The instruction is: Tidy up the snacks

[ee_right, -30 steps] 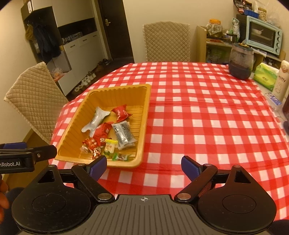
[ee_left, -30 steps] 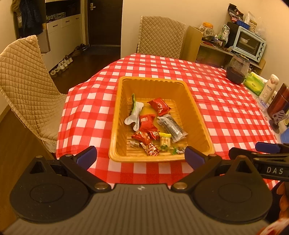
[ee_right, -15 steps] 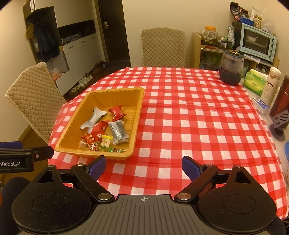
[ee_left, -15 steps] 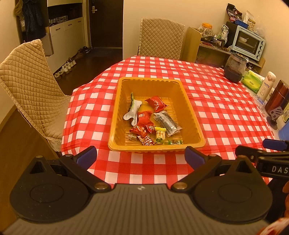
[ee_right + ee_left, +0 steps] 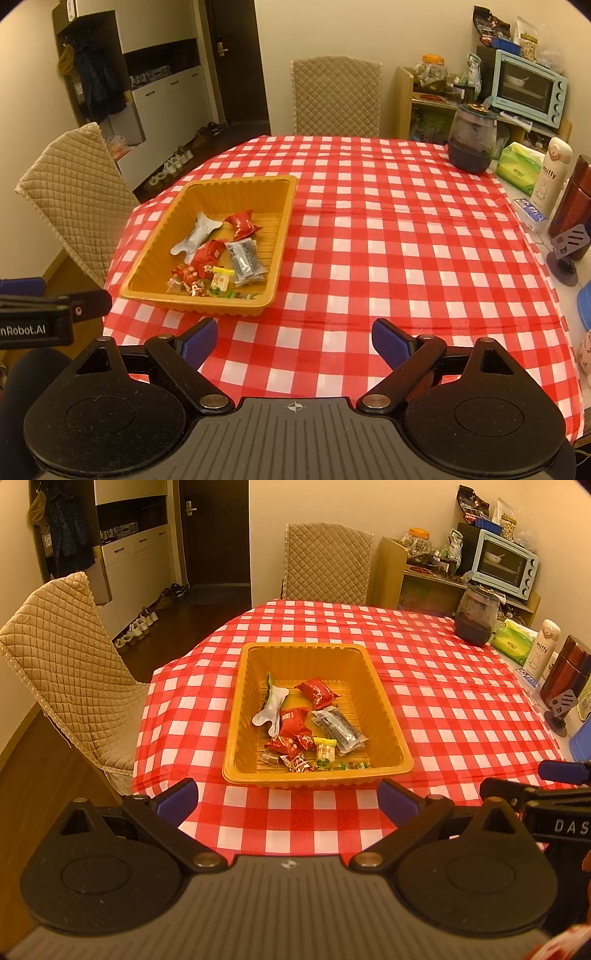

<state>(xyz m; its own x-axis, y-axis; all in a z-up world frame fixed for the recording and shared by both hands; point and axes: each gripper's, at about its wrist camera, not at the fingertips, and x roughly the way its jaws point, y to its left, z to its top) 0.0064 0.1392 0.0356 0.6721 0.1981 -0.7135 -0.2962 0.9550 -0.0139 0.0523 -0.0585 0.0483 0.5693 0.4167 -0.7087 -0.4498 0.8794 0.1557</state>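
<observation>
An orange plastic basket (image 5: 384, 705) (image 5: 284, 225) stands on the red checked tablecloth near the table's left front. It holds several snacks: a white bone-shaped pack (image 5: 271, 710) (image 5: 195, 234), red packs (image 5: 317, 693) (image 5: 242, 223), a grey-black pack (image 5: 338, 729) (image 5: 245, 260) and small candies (image 5: 325, 751). My left gripper (image 5: 288, 799) is open and empty, held back from the basket above the table's front edge. My right gripper (image 5: 293, 338) is open and empty, to the right of the basket. Each gripper shows at the edge of the other's view.
Two quilted chairs stand at the table's left (image 5: 70, 672) and far side (image 5: 327, 568). At the right edge are a dark glass jar (image 5: 472, 142), a green tissue pack (image 5: 517, 168), a white bottle (image 5: 550, 171) and a brown flask (image 5: 570, 201). A shelf holds a toaster oven (image 5: 528, 86).
Both grippers have drawn back and up from the table, so the basket looks smaller and farther. Both stay open and empty. The snacks have not moved.
</observation>
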